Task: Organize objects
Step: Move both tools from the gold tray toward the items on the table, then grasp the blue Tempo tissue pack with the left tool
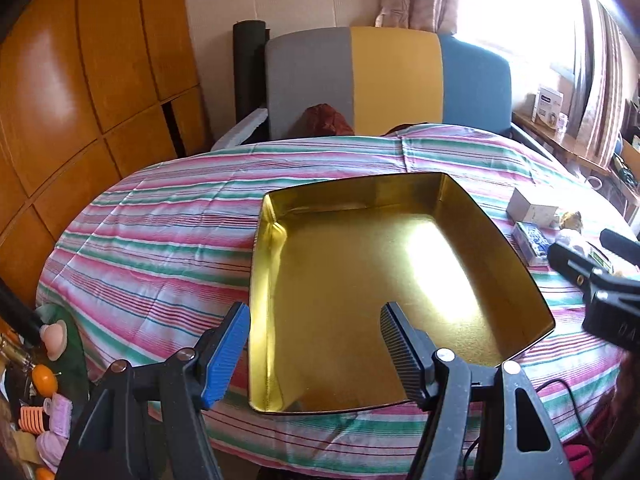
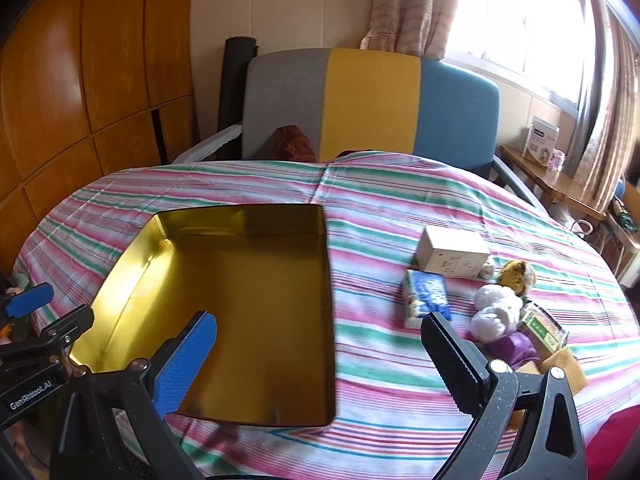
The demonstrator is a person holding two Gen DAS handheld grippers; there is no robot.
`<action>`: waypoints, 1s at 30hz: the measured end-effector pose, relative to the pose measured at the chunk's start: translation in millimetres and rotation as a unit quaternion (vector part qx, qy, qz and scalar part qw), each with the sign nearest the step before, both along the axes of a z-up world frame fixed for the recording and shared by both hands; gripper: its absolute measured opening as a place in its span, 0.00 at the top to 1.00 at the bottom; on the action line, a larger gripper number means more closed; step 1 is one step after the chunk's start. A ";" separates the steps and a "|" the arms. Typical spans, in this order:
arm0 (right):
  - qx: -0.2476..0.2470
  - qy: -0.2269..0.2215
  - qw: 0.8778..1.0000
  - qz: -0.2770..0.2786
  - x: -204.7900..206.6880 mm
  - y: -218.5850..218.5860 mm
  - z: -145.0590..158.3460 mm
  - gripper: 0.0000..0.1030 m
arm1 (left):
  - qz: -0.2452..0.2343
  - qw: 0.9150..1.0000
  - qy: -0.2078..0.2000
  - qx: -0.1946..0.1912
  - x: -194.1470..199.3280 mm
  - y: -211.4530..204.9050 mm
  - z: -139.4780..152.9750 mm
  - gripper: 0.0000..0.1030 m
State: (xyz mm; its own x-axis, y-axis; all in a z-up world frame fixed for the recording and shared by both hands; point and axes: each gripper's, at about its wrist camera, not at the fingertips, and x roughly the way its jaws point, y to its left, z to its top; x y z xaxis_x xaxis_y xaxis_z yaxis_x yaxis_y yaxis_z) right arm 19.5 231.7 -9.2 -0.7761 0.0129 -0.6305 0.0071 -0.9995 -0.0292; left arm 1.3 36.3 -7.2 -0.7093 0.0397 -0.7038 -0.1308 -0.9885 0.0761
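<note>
Counts, table with striped pink-green-white cloth (image 2: 400, 208):
- 1 rectangular gold metal tin (image 2: 224, 300), open
- 1 white cardboard box (image 2: 452, 256)
- 1 blue-and-white printed packet (image 2: 426, 296)
- 1 yellow-brown plush toy (image 2: 518, 276)
- 2 white crumpled lumps (image 2: 496, 308), touching; could be one item
- 1 green-labelled flat pack (image 2: 544, 328)
- 1 purple soft item (image 2: 516, 348), partly hidden
- 1 tan cardboard piece (image 2: 568, 368)

Behind the table: 1 grey-yellow-blue panelled chair (image 2: 372, 100). Side shelf: 1 white printed carton (image 2: 542, 140).

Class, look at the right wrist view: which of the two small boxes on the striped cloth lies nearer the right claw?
The blue patterned box, just beyond the claw's black finger; the white box lies farther back.
</note>
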 end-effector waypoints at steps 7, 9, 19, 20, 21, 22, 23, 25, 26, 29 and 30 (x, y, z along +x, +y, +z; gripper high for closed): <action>-0.006 0.004 0.999 -0.047 0.7 43.2 9.0 0.00 | -0.026 1.000 -0.001 -0.008 -1.8 16.8 0.4 0.34; -0.006 0.005 0.998 -0.058 0.6 57.6 11.9 0.00 | -0.036 0.999 -0.001 -0.009 -2.6 21.9 2.2 0.34; -0.045 -0.013 0.983 -0.180 7.3 173.8 21.7 0.00 | -0.132 0.990 0.006 0.040 -3.0 62.1 18.3 0.33; -0.050 -0.016 0.980 -0.190 8.1 183.5 20.1 0.00 | -0.141 0.989 -0.002 0.049 -4.1 67.6 17.9 0.33; -0.055 -0.018 0.978 -0.199 10.4 194.2 18.2 0.00 | -0.144 0.988 -0.007 0.054 -4.0 72.4 17.7 0.33; -0.063 -0.019 0.975 -0.210 12.6 208.3 14.5 0.00 | -0.148 0.987 -0.014 0.059 -4.3 76.5 16.7 0.33; -0.071 -0.022 0.973 -0.218 14.3 218.5 11.1 0.00 | -0.152 0.986 -0.025 0.064 -5.9 82.1 14.7 0.33; -0.088 -0.025 0.969 -0.229 17.0 237.4 1.9 0.00 | -0.156 0.985 -0.035 0.064 -8.7 91.9 11.3 0.33; -0.093 -0.026 0.968 -0.234 18.1 241.5 -2.7 0.00 | -0.161 0.985 -0.033 0.057 -8.8 98.7 10.5 0.33; -0.156 -0.037 0.953 -0.258 23.2 266.6 -20.0 0.00 | -0.178 0.983 -0.026 0.042 -8.4 112.4 8.1 0.33; -0.180 -0.029 0.948 -0.259 25.4 273.6 -20.2 0.00 | -0.187 0.981 -0.028 0.043 -9.3 116.0 8.1 0.33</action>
State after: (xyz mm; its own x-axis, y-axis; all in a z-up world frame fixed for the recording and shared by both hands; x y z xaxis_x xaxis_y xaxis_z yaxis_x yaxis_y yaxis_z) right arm 44.8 505.3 -29.3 -0.6882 0.1601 -0.7077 -0.4973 -0.8143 0.2994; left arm -8.1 152.3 0.9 -0.5936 0.3507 -0.7243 -0.4864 -0.8734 -0.0243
